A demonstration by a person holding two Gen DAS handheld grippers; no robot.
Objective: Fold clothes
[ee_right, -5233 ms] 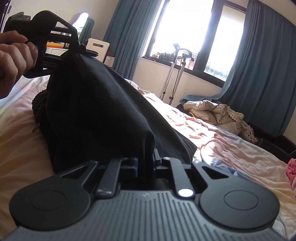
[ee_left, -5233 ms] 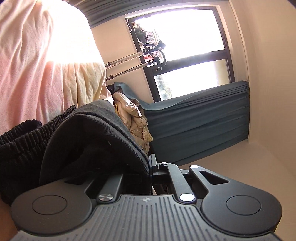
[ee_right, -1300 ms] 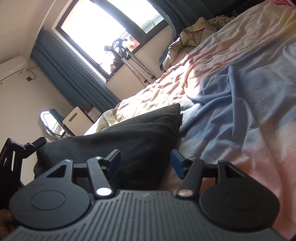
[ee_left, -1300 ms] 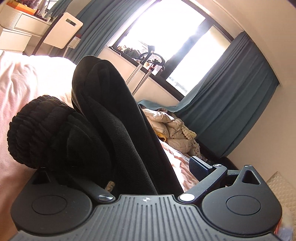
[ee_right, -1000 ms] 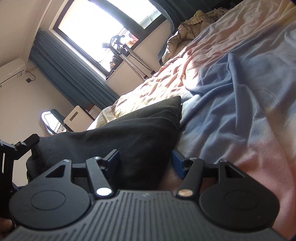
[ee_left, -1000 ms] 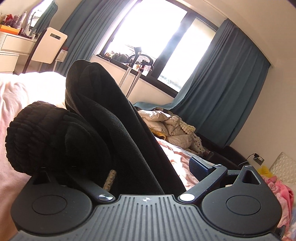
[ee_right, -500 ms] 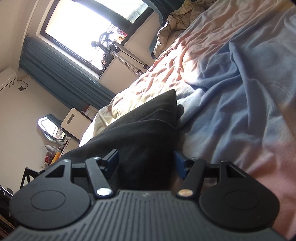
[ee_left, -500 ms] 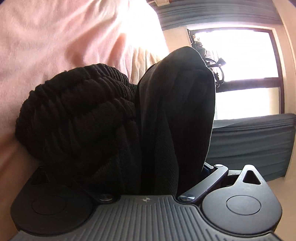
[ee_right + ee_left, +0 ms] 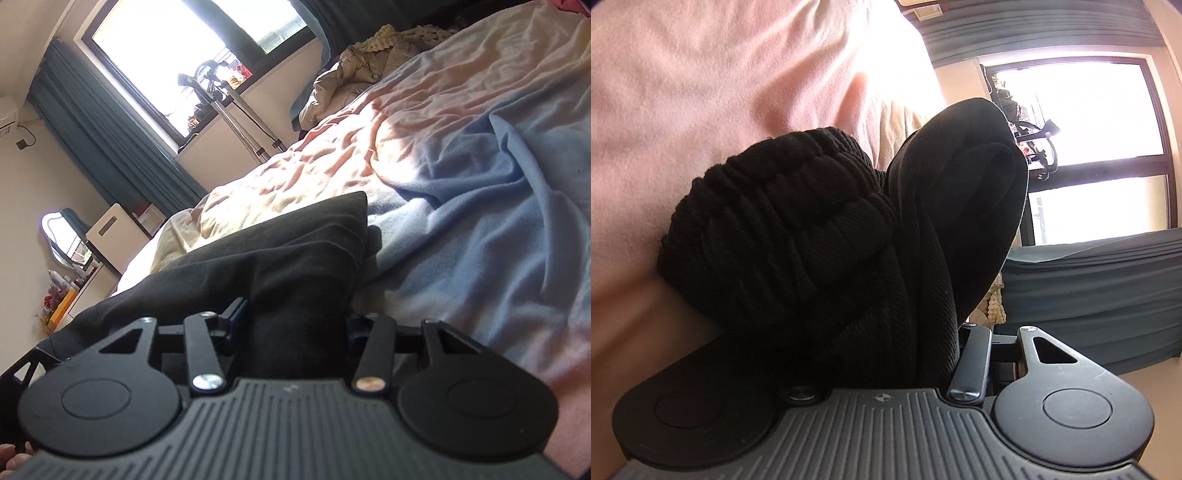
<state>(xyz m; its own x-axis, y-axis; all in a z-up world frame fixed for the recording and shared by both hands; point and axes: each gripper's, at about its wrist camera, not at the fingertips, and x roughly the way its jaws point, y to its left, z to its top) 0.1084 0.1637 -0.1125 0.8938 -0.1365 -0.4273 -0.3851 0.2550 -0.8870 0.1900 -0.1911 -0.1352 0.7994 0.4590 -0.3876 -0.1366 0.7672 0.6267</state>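
I am holding my left tongs (image 9: pixel 882 332) rolled onto their side and tipped a little downward, and their jaws are closing with the black garment (image 9: pixel 820 236) bunched thick between them; only one arm shows beside the cloth, the other is buried under it. My right tongs (image 9: pixel 291 325) are pointing slightly downward too, jaws closing around a fold of the same garment. My fingertips (image 9: pixel 11 459) are showing at the lower left corner below the right tongs.

Lying on the bedspread (image 9: pixel 461 192): folded trousers (image 9: pixel 295 258), near left. Far behind, a heaped jacket (image 9: pixel 354 74); window (image 9: pixel 192 48) beyond, far left.
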